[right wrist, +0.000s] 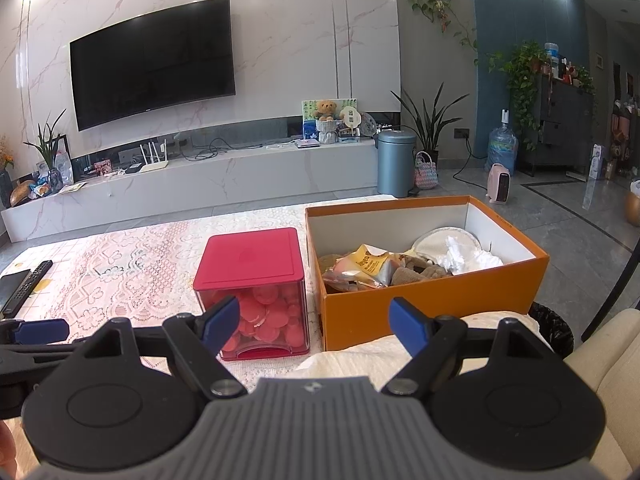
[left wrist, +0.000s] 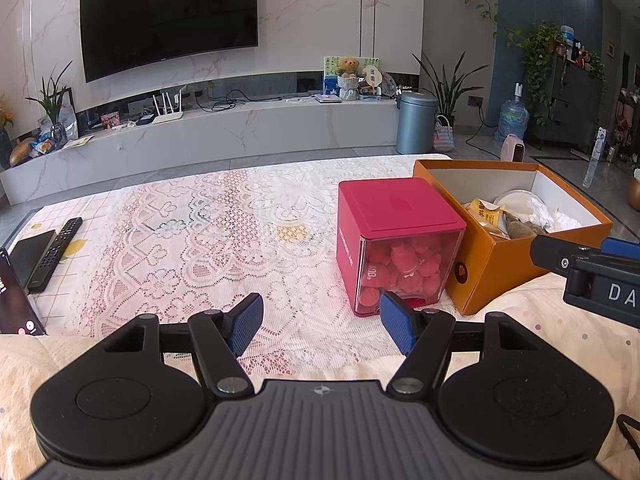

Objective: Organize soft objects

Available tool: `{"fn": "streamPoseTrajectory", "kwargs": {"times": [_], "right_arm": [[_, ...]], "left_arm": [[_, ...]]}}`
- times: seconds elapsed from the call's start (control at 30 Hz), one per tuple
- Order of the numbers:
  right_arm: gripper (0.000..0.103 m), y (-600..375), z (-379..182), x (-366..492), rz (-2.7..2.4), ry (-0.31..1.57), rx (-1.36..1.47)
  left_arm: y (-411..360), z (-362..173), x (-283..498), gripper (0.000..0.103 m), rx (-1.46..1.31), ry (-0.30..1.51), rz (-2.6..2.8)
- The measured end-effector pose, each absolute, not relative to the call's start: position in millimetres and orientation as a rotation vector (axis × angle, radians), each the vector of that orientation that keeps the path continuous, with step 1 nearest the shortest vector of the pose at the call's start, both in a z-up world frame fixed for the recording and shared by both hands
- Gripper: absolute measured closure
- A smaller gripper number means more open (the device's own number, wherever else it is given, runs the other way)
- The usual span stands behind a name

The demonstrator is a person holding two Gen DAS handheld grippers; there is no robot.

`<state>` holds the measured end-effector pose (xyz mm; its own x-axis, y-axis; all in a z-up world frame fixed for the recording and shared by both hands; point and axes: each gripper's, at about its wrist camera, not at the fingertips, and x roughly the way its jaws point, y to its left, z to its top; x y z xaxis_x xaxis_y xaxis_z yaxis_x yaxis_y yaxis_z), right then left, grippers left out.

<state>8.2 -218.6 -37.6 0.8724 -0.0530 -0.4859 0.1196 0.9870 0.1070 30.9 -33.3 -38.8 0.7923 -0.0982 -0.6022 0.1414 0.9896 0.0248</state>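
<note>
our left gripper [left wrist: 321, 326] and right gripper [right wrist: 312, 326] both hang spread wide with nothing in them, near the red box [right wrist: 256, 280] of pink pads on the lace cloth [left wrist: 192, 240], touching the orange box [right wrist: 432, 304] that holds soft things [right wrist: 416, 270].

The left gripper [left wrist: 321, 326] is matte black, with two round discs on a ribbed grey housing that bears a small compass-like mark; its fingers [left wrist: 245, 326] carry textured blue pads, and silver pivot pins join the black linkage arms; the right gripper [right wrist: 314, 325] has the same build, white letters "DA" on its black side, and one silver screw.
</note>
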Motion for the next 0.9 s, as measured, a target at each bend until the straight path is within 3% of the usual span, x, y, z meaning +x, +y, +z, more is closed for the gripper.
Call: {"fn": "streamPoseTrajectory", "kwargs": {"times": [0.9], "right_arm": [[0.022,-218.4,-40.1,8.9,-0.084,0.505,0.13]], "left_arm": [[-32.6,-39.6,30.6,0.024,0.069,0.646,-0.131]]}}
